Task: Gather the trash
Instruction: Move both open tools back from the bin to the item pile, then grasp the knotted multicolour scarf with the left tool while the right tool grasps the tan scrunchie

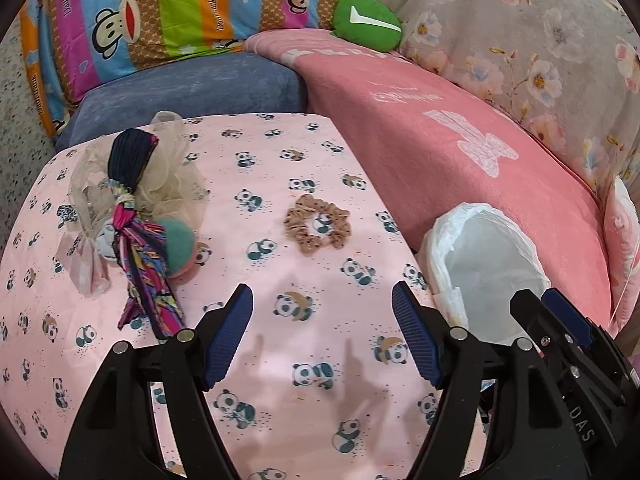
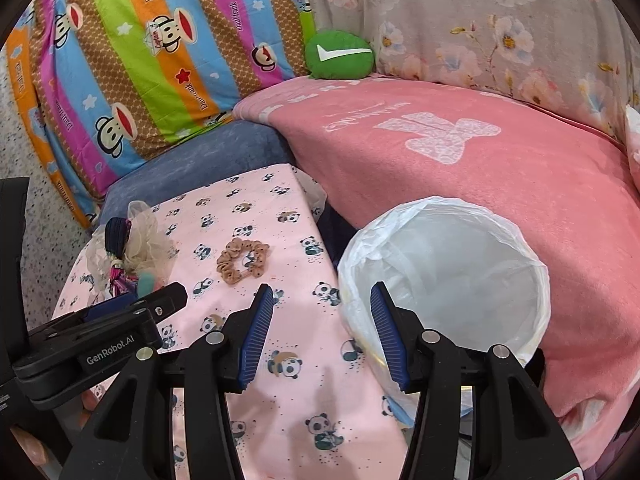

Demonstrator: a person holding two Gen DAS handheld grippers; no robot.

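Note:
A tan scrunchie (image 1: 297, 216) (image 2: 227, 261) lies on the pink panda-print cloth (image 1: 276, 160) (image 2: 288, 360). To its left sits a heap of hair ties with beige netting (image 1: 168, 184) (image 2: 140, 248), a dark pleated piece (image 1: 130, 158) and a teal ball (image 1: 178, 240). A bin lined with a white bag (image 1: 482, 210) (image 2: 440, 205) stands at the cloth's right edge, with nothing visible inside it. My left gripper (image 1: 322, 288) (image 2: 160, 300) is open over the cloth, short of the scrunchie. My right gripper (image 2: 322, 287) (image 1: 554, 312) is open at the bin's near left rim, holding nothing.
A pink blanket (image 2: 480, 184) covers the couch behind the bin. A green cushion (image 1: 366, 24), a striped monkey-print pillow (image 1: 160, 12), a blue cushion (image 1: 192, 88) and floral fabric (image 2: 480, 20) line the back. Speckled floor (image 2: 44, 216) lies to the left.

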